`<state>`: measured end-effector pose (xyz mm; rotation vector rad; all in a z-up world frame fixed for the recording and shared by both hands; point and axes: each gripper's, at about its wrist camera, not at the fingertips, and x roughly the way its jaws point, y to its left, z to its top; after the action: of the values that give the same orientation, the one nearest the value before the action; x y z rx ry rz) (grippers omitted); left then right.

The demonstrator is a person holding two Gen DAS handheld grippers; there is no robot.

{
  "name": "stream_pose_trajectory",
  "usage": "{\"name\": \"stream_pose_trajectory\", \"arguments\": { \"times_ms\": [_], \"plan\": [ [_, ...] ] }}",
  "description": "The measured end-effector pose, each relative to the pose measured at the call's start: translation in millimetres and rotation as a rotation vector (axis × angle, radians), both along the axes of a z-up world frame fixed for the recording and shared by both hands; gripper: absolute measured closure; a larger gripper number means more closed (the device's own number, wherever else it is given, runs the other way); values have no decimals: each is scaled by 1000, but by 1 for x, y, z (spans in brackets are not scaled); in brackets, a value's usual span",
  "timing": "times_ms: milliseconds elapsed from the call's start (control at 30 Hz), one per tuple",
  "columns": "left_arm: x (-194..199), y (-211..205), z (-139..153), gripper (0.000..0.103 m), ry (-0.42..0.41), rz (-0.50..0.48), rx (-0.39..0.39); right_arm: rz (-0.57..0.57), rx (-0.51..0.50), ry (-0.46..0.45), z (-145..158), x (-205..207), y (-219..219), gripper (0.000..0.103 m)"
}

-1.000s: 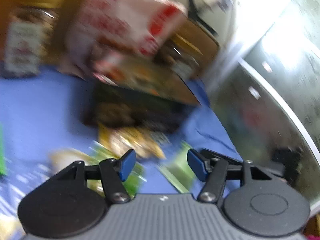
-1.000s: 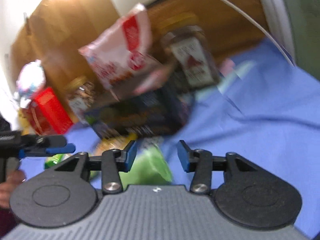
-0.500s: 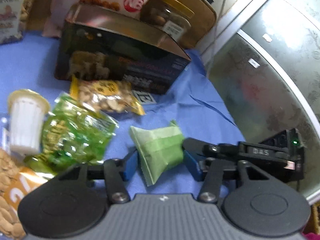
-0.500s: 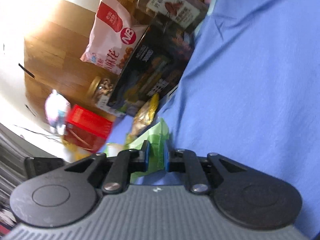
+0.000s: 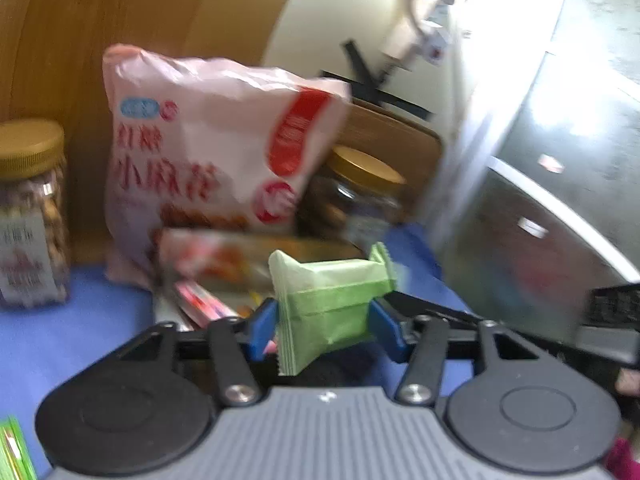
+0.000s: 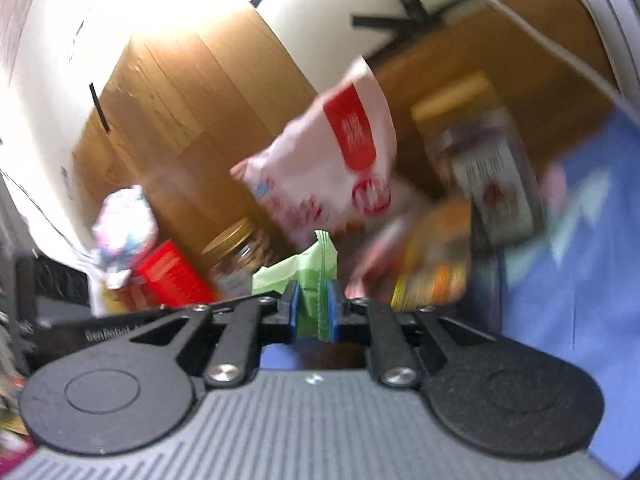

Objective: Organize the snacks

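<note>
Above the blue cloth (image 5: 60, 332), each hand-held gripper (image 5: 324, 326) (image 6: 314, 312) pinching a green packet (image 5: 328, 300) (image 6: 312, 276), pink bag (image 5: 208, 160) lettering blurred.

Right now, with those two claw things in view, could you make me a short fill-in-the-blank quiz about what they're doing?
1. Each gripper, left gripper and right gripper, pinches a small ____ packet.
2. The big pink bag bears a band coloured ____.
3. The jar beside the bag has a ____ lid.
4. The cloth under the snacks is ____.

Missing words: green; red; gold; blue
</note>
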<state>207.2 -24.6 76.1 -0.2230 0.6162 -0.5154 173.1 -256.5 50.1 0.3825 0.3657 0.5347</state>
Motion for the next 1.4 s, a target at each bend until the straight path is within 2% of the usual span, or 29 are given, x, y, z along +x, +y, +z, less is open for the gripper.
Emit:
{"name": "stream_pose_trajectory", "arguments": {
  "times_ms": [67, 100, 167, 233, 300, 400, 500, 600, 700, 767, 833, 933, 1067, 1167, 1300, 1333, 1367, 1400],
  "plan": [
    [11, -1, -2, 43, -7, 89, 63, -80, -112, -69, 0, 3, 12, 76],
    [10, 3, -5, 43, -1, 101, 46, -111, -140, -89, -1, -1, 15, 74],
    [-1, 20, -10, 43, 8, 84, -29, -86, -100, -110, -7, -10, 5, 74],
    [-21, 35, -17, 43, -2, 97, -52, -48, -78, -115, -17, -23, 4, 74],
    [-43, 48, -26, 43, -1, 105, -62, -7, -79, -93, -26, -33, 11, 74],
    [-81, 70, -41, 43, 12, 104, -57, 83, -89, 8, -46, -38, 27, 74],
    [-106, 100, -46, 43, -3, 191, -12, 136, -151, 62, -57, -40, 53, 74],
    [-112, 147, -42, 43, 18, 325, -80, 148, -178, 74, -59, -40, 65, 74],
    [-108, 179, -39, 45, 66, 443, -108, 106, -189, 59, -57, -40, 66, 74],
    [-107, 185, -38, 45, 76, 417, -160, 46, -192, 58, -58, -39, 58, 74],
    [-104, 171, -36, 45, 68, 360, -156, -24, -173, 90, -60, -32, 46, 74],
    [-96, 137, -36, 45, 58, 269, -98, -87, -128, 145, -63, -18, 30, 71],
    [-73, 92, -44, 45, 92, 176, -39, -77, -81, 199, -67, -1, 21, 53],
    [-55, 63, -47, 45, 121, 112, -11, -45, -86, 222, -71, 7, 25, 53],
    [-30, 29, -60, 31, 174, 87, 41, -3, -102, 233, -78, 9, 32, 52],
    [-25, 23, -66, 31, 188, 91, 63, 25, -106, 233, -78, 9, 33, 53],
    [-21, 18, -74, 31, 209, 96, 75, 36, -113, 237, -79, 9, 35, 61],
    [-19, 19, -79, 30, 218, 100, 52, 24, -115, 242, -79, 9, 34, 65]
  ]
}}
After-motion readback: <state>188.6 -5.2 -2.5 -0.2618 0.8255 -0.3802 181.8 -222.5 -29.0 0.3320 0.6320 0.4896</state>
